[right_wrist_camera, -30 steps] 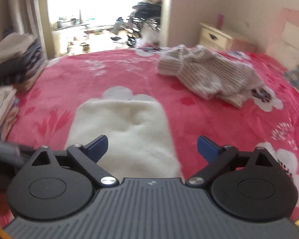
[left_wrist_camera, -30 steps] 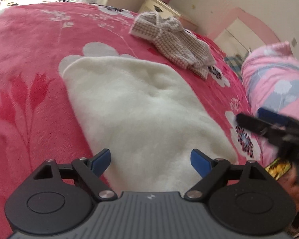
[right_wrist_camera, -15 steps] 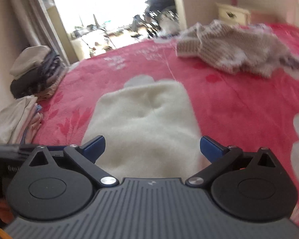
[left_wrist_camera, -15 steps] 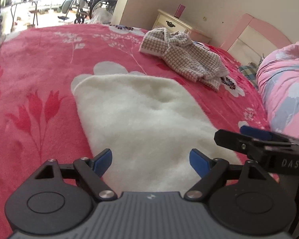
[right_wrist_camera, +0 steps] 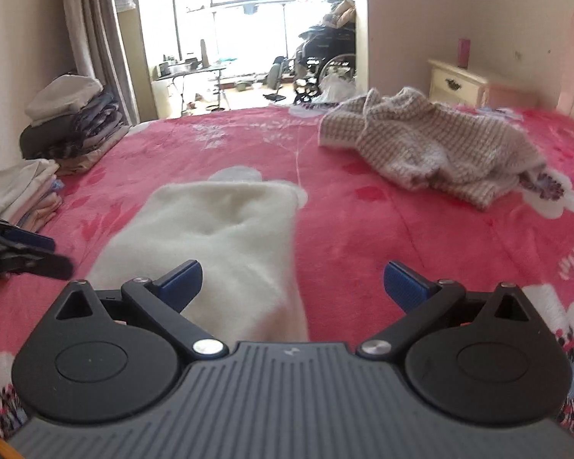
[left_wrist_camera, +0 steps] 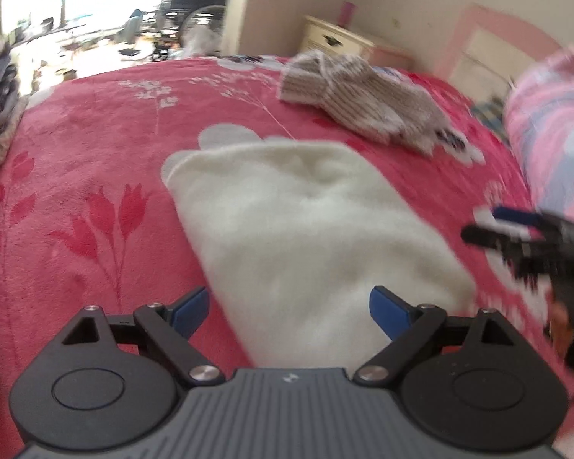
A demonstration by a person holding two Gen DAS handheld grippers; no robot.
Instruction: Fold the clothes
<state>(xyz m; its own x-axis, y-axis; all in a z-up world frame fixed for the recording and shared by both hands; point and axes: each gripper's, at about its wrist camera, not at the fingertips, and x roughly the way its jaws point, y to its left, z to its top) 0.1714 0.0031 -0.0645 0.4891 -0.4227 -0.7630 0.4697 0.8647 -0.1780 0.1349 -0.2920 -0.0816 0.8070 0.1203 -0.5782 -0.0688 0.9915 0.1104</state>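
A cream fleece garment (left_wrist_camera: 306, 225) (right_wrist_camera: 214, 237) lies folded into a long strip on the red floral bed cover (left_wrist_camera: 95, 122) (right_wrist_camera: 421, 248). My left gripper (left_wrist_camera: 289, 308) hovers over its near end, its jaws opening, with nothing pressed between the blue pads. My right gripper (right_wrist_camera: 292, 281) stands open above the strip's right edge, holding nothing. Each gripper shows at the side of the other's view: the right gripper (left_wrist_camera: 516, 233), the left gripper (right_wrist_camera: 23, 254). A checked beige garment (left_wrist_camera: 363, 99) (right_wrist_camera: 432, 149) lies crumpled farther back on the bed.
Stacks of folded clothes (right_wrist_camera: 61, 130) sit at the bed's left side by a curtain. A pink patterned duvet (left_wrist_camera: 551, 130) lies at the right. A cream nightstand (right_wrist_camera: 459, 84) stands by the far wall, and a wheelchair (right_wrist_camera: 325, 61) beyond the doorway.
Both grippers drew back and lifted from the cream strip, so more of the bed and room shows. The strip itself has not moved. The right gripper shifted rightwards across it.
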